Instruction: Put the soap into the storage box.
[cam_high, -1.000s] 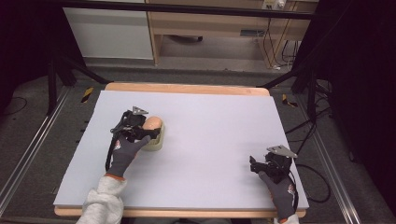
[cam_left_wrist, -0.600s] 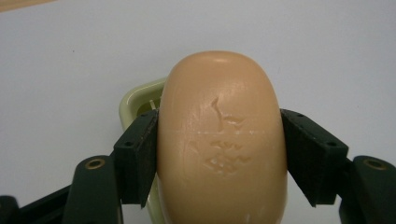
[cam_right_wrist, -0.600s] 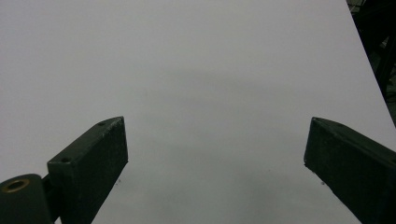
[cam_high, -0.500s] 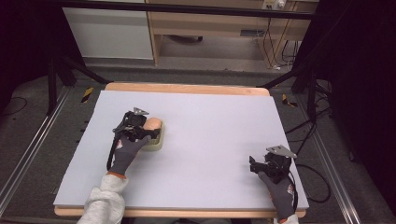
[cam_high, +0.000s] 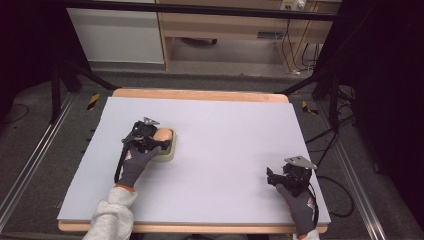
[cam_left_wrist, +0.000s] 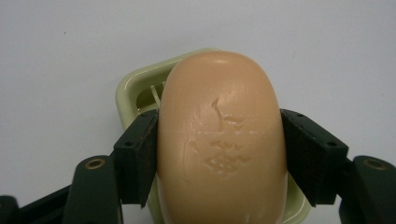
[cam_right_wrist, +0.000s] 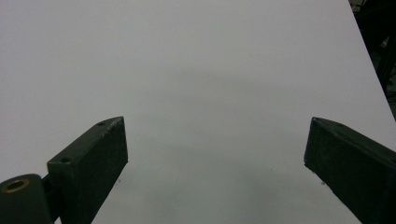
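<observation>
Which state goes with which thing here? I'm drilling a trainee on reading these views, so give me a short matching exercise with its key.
Things:
1. soap bar
2. soap dish
3. left gripper
4. right gripper

States:
A. pale green, lying on the table under the peach bar
B. open, with bare white tabletop between its fingers
C. peach-coloured, pressed between two black fingers
D. shut on the bar at the table's left side

Pairs: 1-C, 2-A, 3-D, 4-B

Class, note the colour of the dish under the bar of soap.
Pale green. The dish shows best in the left gripper view, beneath the peach soap.
</observation>
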